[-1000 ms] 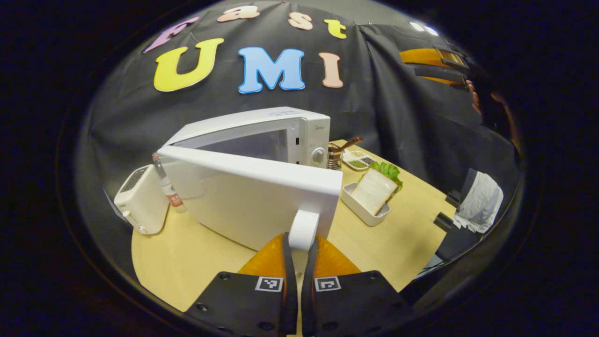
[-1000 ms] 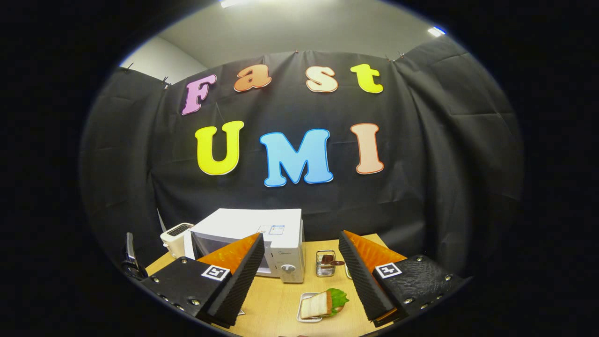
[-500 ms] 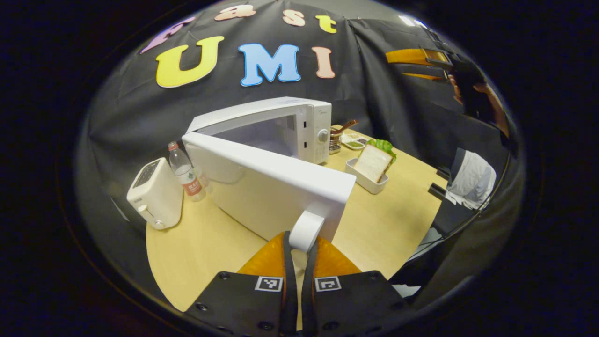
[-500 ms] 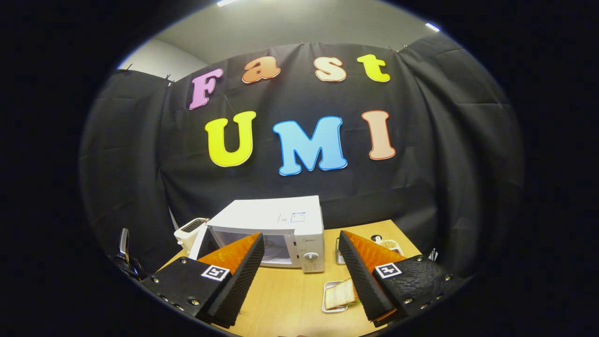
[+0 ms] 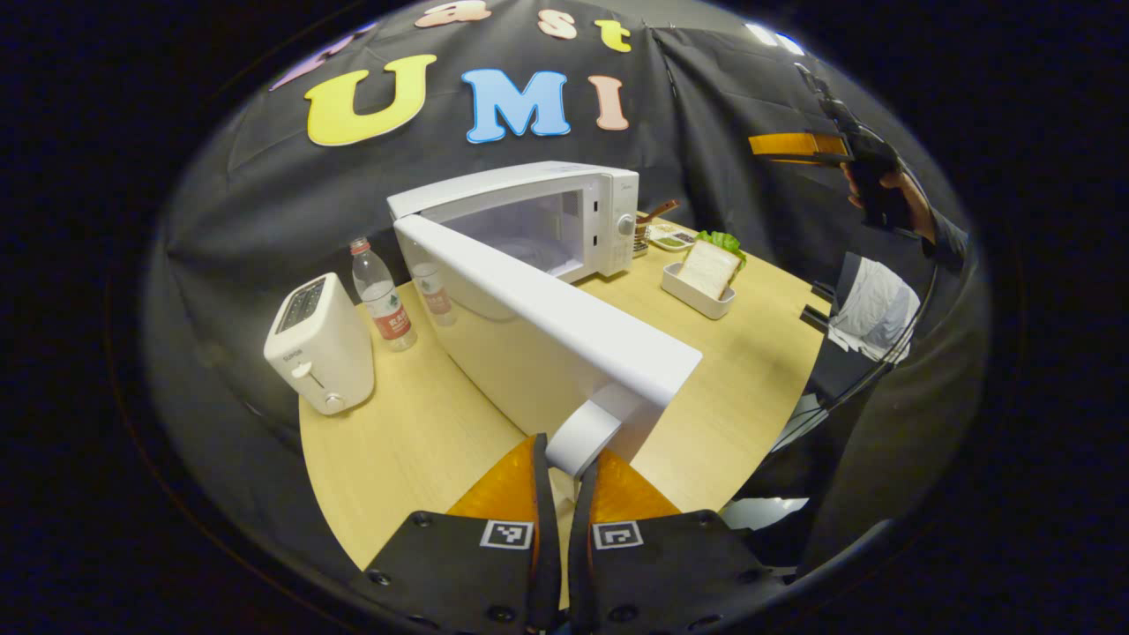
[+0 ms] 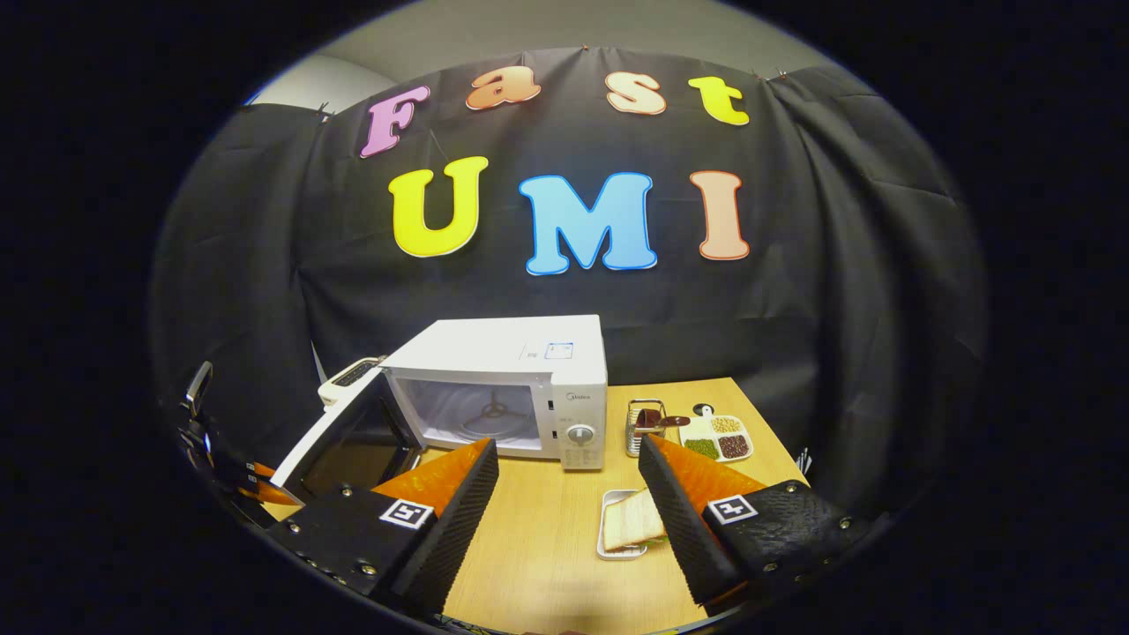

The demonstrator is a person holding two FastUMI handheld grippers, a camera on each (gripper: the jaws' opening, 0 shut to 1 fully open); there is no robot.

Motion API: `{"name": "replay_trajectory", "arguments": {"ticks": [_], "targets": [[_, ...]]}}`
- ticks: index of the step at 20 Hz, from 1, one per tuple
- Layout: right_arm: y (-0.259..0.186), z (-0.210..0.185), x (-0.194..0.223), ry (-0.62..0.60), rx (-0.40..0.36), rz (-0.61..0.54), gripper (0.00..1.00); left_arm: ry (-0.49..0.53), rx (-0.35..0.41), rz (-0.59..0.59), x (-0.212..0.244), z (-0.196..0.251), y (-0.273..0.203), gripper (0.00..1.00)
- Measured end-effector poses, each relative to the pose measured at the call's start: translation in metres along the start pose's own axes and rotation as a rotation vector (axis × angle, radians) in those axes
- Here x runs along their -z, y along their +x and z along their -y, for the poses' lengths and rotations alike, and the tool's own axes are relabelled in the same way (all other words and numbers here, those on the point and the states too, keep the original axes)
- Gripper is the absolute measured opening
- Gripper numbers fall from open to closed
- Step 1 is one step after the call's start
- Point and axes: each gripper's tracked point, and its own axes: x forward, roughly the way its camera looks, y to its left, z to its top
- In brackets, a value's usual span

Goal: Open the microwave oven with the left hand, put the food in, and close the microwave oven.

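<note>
Glossy plastic microwave (image 6: 512, 388); matt wooden table (image 5: 414, 441).

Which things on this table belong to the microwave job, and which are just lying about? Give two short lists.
Belonging to the job:
- microwave, cavity exposed
- its door, swung open
- door handle, clamped by the left tool
- sandwich in its white tray
- right tool, open, above the table

Just lying about:
- toaster
- water bottle
- metal rack
- divided dish

Left gripper view: low and close at the open microwave (image 5: 564, 216) door, facing along the counter (image 5: 414, 441). Right gripper view: higher, farther back, facing the microwave's front. Both share microwave and counter.
</note>
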Motion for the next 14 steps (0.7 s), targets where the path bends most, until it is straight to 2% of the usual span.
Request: {"name": "replay_trajectory", "arguments": {"ticks": [7, 8, 9, 10, 11, 12, 14], "targets": [[0.034, 0.056, 0.046, 0.118, 0.092, -0.148, 0.97, 0.039, 0.003, 0.015, 0.011, -0.016, -0.01, 0.15], [0.039, 0.065, 0.053, 0.114, 0.117, -0.168, 0.97, 0.034, 0.0, 0.018, 0.013, -0.019, -0.011, 0.21], [0.04, 0.076, 0.057, 0.096, 0.15, -0.176, 0.97, 0.022, -0.007, 0.028, 0.015, -0.022, -0.012, 0.19], [0.042, 0.085, 0.06, 0.089, 0.181, -0.177, 0.98, 0.008, -0.01, 0.035, 0.016, -0.024, -0.014, 0.23], [0.043, 0.09, 0.062, 0.096, 0.192, -0.182, 0.98, -0.007, -0.017, 0.038, 0.02, -0.027, -0.017, 0.22], [0.046, 0.093, 0.066, 0.103, 0.197, -0.195, 0.98, -0.017, -0.022, 0.042, 0.021, -0.029, -0.021, 0.27], [0.053, 0.099, 0.075, 0.105, 0.201, -0.225, 0.98, -0.031, -0.024, 0.034, 0.033, -0.029, -0.025, 0.26]]}}
